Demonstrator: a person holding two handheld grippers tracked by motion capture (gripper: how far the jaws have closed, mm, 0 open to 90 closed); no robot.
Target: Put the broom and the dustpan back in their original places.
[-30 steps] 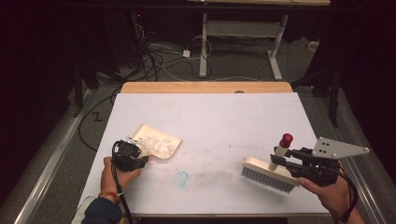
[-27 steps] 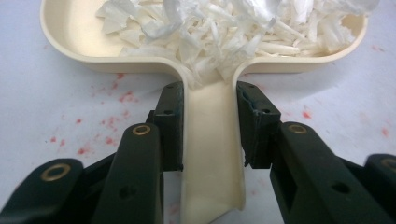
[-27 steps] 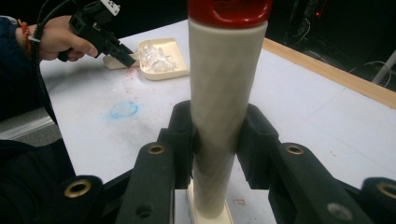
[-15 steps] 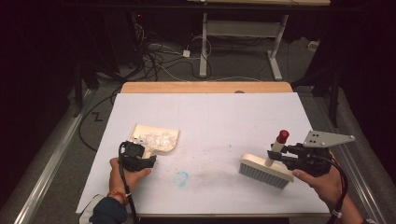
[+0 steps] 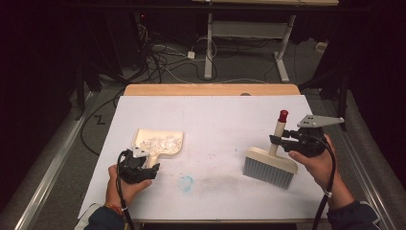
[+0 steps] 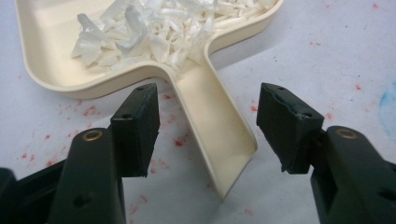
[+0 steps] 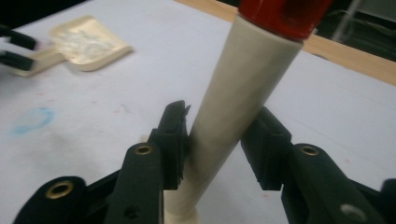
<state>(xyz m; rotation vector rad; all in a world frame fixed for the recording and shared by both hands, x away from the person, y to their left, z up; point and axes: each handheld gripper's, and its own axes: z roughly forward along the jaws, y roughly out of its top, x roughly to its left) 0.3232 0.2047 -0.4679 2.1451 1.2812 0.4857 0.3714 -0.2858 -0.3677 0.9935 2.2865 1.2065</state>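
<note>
A cream dustpan (image 5: 160,143) lies flat on the white bench at the left, heaped with white paper shreds (image 5: 162,142), handle toward the person. At the right a cream brush (image 5: 269,165) stands on its grey bristles, its red-capped handle upright

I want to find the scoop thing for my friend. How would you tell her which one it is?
Look at the white table, on its left side near the left gripper. The dustpan lies there: flat, cream, holding white paper shreds. The brush on the right has grey bristles and a red-tipped handle.
</note>
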